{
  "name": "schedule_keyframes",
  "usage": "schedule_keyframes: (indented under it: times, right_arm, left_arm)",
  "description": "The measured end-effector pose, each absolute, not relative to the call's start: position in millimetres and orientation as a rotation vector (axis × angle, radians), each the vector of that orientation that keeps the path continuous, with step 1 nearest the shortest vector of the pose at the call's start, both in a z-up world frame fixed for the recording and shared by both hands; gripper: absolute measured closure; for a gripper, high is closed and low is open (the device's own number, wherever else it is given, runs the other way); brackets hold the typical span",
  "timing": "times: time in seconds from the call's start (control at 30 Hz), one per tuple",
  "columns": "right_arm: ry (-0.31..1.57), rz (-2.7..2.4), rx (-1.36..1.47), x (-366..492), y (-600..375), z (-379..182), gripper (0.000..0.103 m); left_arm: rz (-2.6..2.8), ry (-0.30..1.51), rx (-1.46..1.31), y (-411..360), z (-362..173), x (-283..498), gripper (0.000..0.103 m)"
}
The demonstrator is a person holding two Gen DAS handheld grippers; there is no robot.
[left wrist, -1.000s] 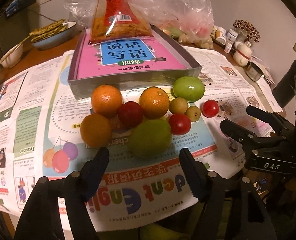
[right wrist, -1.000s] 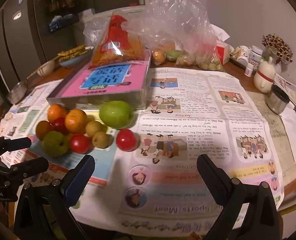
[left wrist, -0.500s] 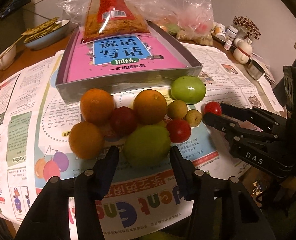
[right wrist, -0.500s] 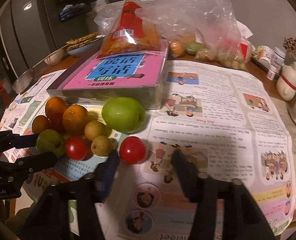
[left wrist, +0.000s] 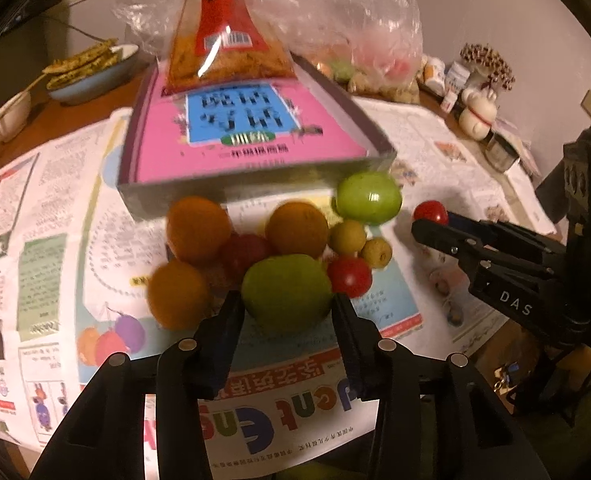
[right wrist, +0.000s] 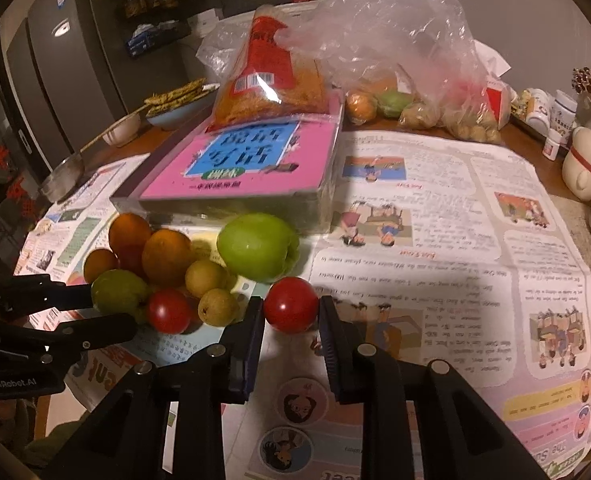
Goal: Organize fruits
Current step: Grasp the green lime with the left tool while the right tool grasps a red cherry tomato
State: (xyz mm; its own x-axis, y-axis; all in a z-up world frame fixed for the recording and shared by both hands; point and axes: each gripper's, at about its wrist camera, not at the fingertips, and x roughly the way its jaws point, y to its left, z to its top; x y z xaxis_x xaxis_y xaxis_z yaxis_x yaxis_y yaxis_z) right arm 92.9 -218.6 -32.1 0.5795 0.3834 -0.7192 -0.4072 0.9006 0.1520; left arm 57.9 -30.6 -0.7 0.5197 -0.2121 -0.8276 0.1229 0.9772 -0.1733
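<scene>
Green fruit (left wrist: 286, 293) between left claw (left wrist: 286, 307) fingers (blurred), tomato (right wrist: 291, 309) between right claw (right wrist: 291, 312) fingers

We brought both grippers forward toward the fruit pile in front of the pink book (left wrist: 251, 136). The left gripper (left wrist: 287, 312), which had hung open short of the pile, moved in and narrowed until its fingers flanked the nearest green fruit (left wrist: 286, 293) on the side away from the book. The right gripper (right wrist: 291, 316), first wide open and well back from the lone cherry tomato (right wrist: 291, 304) beside the pile, advanced and narrowed until its fingers sat on either side of that tomato.
</scene>
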Motion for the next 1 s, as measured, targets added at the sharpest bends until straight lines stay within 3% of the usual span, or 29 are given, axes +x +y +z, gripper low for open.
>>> schedule_keyframes:
  times: [0.33,0.73,1.0]
  right_arm:
    - [0.783,0.482,-0.016,100,-212,-7,0.075]
    - [0.782,0.484,0.003,107,-206,-4,0.075]
    - [0.784,0.485,0.010,104,-206,-5,0.075]
  left_arm:
    - [-0.224,0.942,-0.151,-17,28,76,0.065]
    - [-0.239,0.917,-0.108,-20,18,64,0.064]
    - [-0.218,1.001,-0.110,-21,-11,64,0.065]
